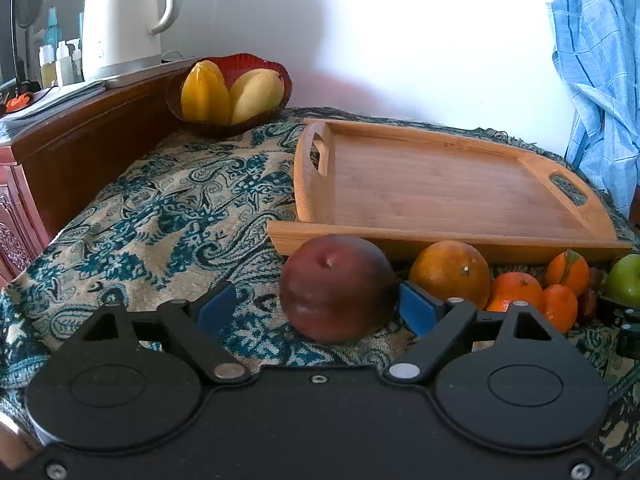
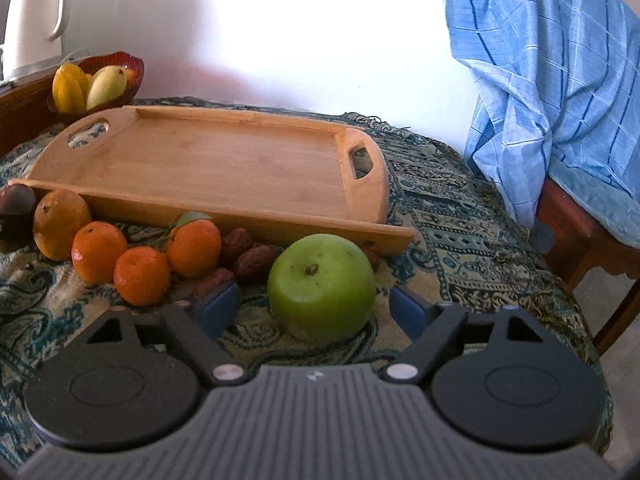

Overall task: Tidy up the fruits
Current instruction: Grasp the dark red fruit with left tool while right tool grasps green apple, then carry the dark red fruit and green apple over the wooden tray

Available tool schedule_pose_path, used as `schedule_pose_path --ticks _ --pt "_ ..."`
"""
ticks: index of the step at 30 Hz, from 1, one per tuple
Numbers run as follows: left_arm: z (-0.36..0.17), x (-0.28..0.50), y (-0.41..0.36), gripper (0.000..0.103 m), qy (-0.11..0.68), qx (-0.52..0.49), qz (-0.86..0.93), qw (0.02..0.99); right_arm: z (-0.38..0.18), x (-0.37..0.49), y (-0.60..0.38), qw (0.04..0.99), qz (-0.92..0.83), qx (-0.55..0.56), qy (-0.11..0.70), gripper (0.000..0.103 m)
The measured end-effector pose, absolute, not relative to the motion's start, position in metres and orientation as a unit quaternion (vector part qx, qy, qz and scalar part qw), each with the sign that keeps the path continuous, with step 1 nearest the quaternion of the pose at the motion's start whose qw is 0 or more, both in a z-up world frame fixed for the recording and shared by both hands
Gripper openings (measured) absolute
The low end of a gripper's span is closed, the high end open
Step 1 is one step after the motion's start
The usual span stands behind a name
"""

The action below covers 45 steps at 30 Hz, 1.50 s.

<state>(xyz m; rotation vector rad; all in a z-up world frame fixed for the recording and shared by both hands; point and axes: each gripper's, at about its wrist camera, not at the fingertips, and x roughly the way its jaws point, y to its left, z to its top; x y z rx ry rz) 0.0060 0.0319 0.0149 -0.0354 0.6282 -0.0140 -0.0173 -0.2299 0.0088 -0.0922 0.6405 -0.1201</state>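
Observation:
A dark red apple (image 1: 338, 286) sits on the patterned cloth between the blue pads of my open left gripper (image 1: 320, 308); the right pad is close to it, the left pad stands apart. A green apple (image 2: 321, 286) sits between the pads of my open right gripper (image 2: 316, 308), with gaps on both sides. An empty wooden tray (image 1: 440, 184) lies just behind the fruit; it also shows in the right wrist view (image 2: 224, 164). An orange (image 1: 451, 272), three tangerines (image 2: 142, 274) and some brown dates (image 2: 256, 262) lie along the tray's front edge.
A red bowl (image 1: 260, 65) with a starfruit and a mango stands at the back left beside a wooden cabinet (image 1: 80, 140) carrying a white kettle (image 1: 124, 16). A blue checked cloth (image 2: 560, 80) hangs over a chair at the right. The table edge drops off at the right.

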Motion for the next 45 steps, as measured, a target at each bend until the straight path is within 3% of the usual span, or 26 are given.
schedule_pose_path --ticks 3,8,18,22,27,45 --pt "0.012 0.012 0.030 0.086 0.313 -0.017 -0.005 0.950 0.005 -0.012 -0.232 0.943 -0.050 -0.040 0.325 0.083" --pt "0.006 0.022 0.027 0.078 0.324 -0.018 -0.008 0.946 0.003 -0.005 -0.234 0.944 -0.043 -0.036 0.324 0.082" --pt "0.002 0.026 0.022 0.074 0.319 -0.006 -0.010 0.948 -0.002 0.002 -0.235 0.948 -0.047 -0.021 0.314 0.082" --pt "0.002 0.024 0.020 0.064 0.313 -0.004 -0.022 0.949 -0.003 0.001 -0.239 0.949 -0.045 -0.002 0.311 0.082" --pt "0.006 0.020 0.019 0.063 0.310 -0.007 -0.017 0.951 0.000 -0.003 -0.235 0.953 -0.061 -0.008 0.298 0.062" --pt "0.040 0.000 0.021 0.062 0.296 0.013 -0.021 0.955 0.023 -0.015 -0.235 0.955 -0.042 0.045 0.291 0.061"
